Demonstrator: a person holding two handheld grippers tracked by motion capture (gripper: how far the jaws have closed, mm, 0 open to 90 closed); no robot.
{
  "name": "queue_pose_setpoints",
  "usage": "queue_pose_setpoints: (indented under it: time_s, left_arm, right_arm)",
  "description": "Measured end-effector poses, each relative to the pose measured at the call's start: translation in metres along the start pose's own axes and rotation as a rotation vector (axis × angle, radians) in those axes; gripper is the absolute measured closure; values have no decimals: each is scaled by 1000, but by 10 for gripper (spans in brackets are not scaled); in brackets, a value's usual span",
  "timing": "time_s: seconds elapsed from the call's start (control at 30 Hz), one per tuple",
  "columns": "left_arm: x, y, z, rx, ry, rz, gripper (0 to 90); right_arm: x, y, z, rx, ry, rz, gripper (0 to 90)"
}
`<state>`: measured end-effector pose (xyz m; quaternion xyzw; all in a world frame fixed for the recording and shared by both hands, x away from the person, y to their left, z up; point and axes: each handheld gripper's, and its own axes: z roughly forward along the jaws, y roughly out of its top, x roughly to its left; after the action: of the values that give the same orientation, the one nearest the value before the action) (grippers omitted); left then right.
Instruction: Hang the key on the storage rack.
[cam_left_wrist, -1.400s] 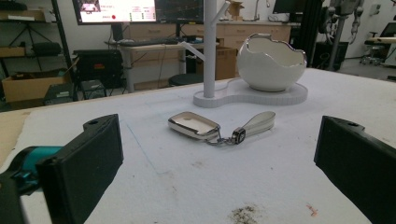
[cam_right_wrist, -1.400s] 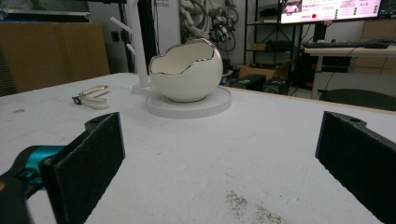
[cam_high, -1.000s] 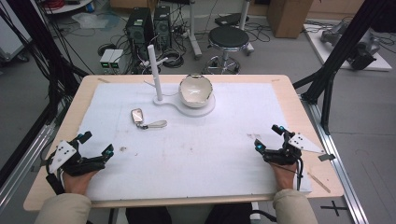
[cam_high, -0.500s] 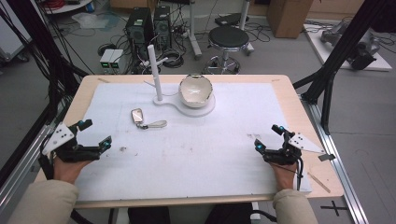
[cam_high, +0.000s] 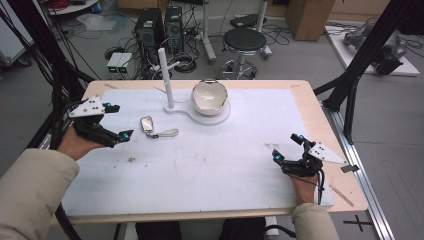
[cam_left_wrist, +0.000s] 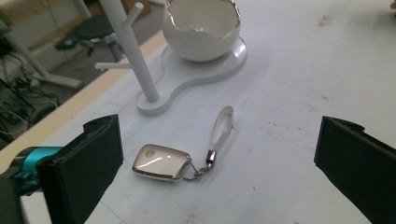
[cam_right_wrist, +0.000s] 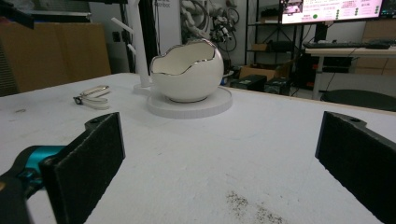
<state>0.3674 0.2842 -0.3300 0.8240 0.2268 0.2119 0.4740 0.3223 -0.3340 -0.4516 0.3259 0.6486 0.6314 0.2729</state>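
A small silver key fob (cam_high: 147, 123) (cam_left_wrist: 162, 162) with a pale strap (cam_high: 167, 133) (cam_left_wrist: 220, 129) lies flat on the white mat. Behind it stands a white holder with an upright post (cam_high: 165, 79) (cam_left_wrist: 126, 46) and an eggshell-shaped white bowl (cam_high: 209, 96) (cam_left_wrist: 201, 26) (cam_right_wrist: 187, 71). My left gripper (cam_high: 116, 122) (cam_left_wrist: 215, 172) hovers open just left of the fob, which lies between its jaws ahead. My right gripper (cam_high: 286, 147) (cam_right_wrist: 219, 163) rests open at the mat's right front, aimed at the bowl, with nothing between its jaws.
The wooden table (cam_high: 315, 107) carries the white mat (cam_high: 215, 160), with dark smudges (cam_high: 131, 160) on it. A stool (cam_high: 245, 41), computer towers (cam_high: 150, 27) and cables stand on the floor beyond the far edge. Black frame posts (cam_high: 352, 65) flank the table.
My left gripper has moved forward and up from the mat's left front edge toward the key fob. The right gripper has stayed where it was.
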Motion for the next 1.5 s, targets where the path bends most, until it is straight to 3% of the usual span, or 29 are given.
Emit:
queue_pose_setpoints:
  time_s: [0.03,0.1,0.2,0.23,0.27,0.33,0.5,0.63,0.83,1.03,1.17,1.27,1.5]
  left_arm:
    - [4,8,7,39,-28,7,17]
    - [6,12,10,60,-36,17,17]
    - [12,27,28,148,-54,55,17]
    - [12,27,28,148,-54,55,17]
    - [13,33,38,189,-72,74,17]
    - [14,35,42,209,-78,90,17]
    - [15,44,74,310,-113,147,17]
    - [14,42,88,327,-133,143,17]
    - [14,33,117,432,-167,159,17]
    - [11,28,135,491,-182,164,17]
    - [11,23,143,543,-192,185,17]
    - [10,20,146,551,-198,171,17]
    - [9,13,153,605,-218,182,25]
  right_arm:
    - [-1,0,0,-6,-1,-5,4]
    - [-1,0,0,-6,-1,-4,4]
    - [-1,0,0,-6,-2,-3,4]
    - [-1,0,0,-6,-1,-2,4]
    - [-1,0,0,-6,-2,-3,4]
    - [-1,0,0,-6,-2,-3,4]
    - [-1,0,0,-6,-3,-6,4]
    - [-1,0,0,-6,-3,-5,4]
    - [-1,0,0,-7,-3,-4,4]
    - [-1,0,0,-6,-2,-4,4]
    - [-1,0,0,-8,-1,0,4]
    - [0,0,0,-6,-2,8,4]
    - [-1,0,0,-8,-2,4,4]
